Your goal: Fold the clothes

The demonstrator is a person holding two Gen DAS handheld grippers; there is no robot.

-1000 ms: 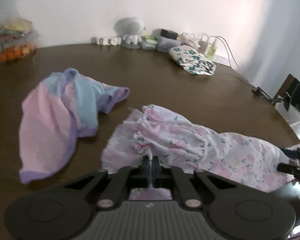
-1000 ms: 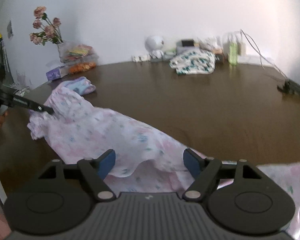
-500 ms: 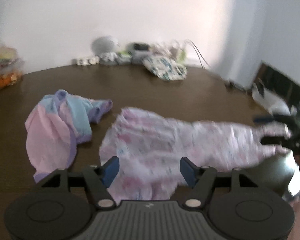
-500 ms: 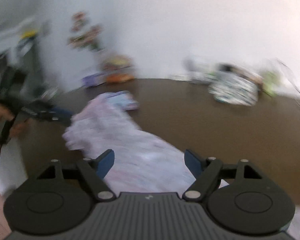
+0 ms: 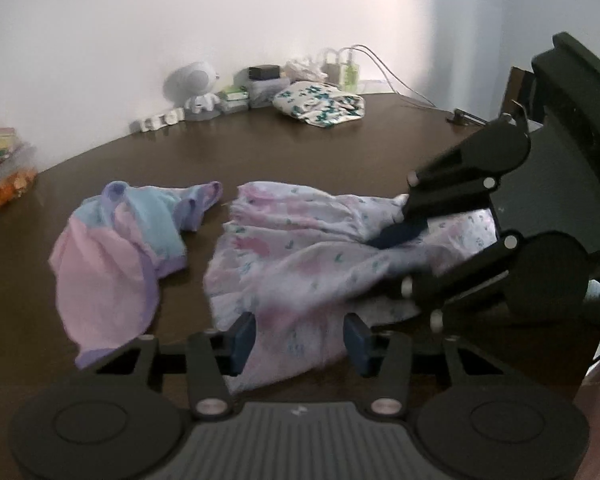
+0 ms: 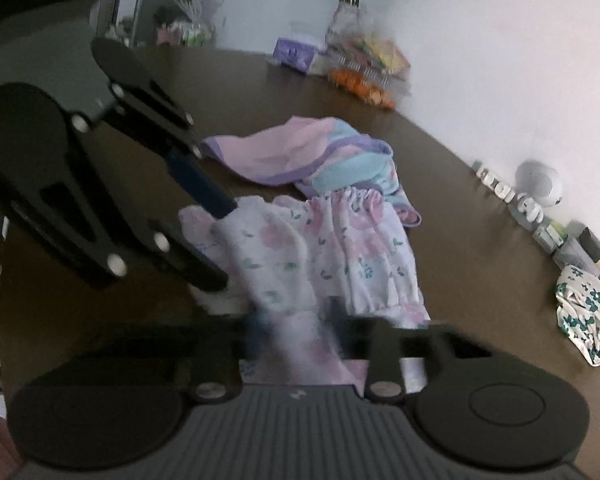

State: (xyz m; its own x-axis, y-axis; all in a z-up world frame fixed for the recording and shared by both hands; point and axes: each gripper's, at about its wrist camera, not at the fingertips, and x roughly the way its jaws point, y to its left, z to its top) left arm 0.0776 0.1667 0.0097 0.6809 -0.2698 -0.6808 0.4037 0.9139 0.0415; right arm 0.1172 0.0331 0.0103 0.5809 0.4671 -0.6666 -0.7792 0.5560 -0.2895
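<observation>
We see a crumpled pink-floral white garment (image 5: 300, 248) on the tabletop (image 5: 340, 152), L gripper (image 5: 300, 338) spread open around its hem, R gripper (image 6: 296, 332) blurred, seemingly clamping it; no legible text.

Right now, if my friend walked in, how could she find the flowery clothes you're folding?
Look at the big dark brown table, near its front edge, between the two grippers. The white garment with pink flowers lies there, and beside it sits a pink, blue and purple garment. That one has plain colour blocks; only ours has little flowers and green leaves.
</observation>
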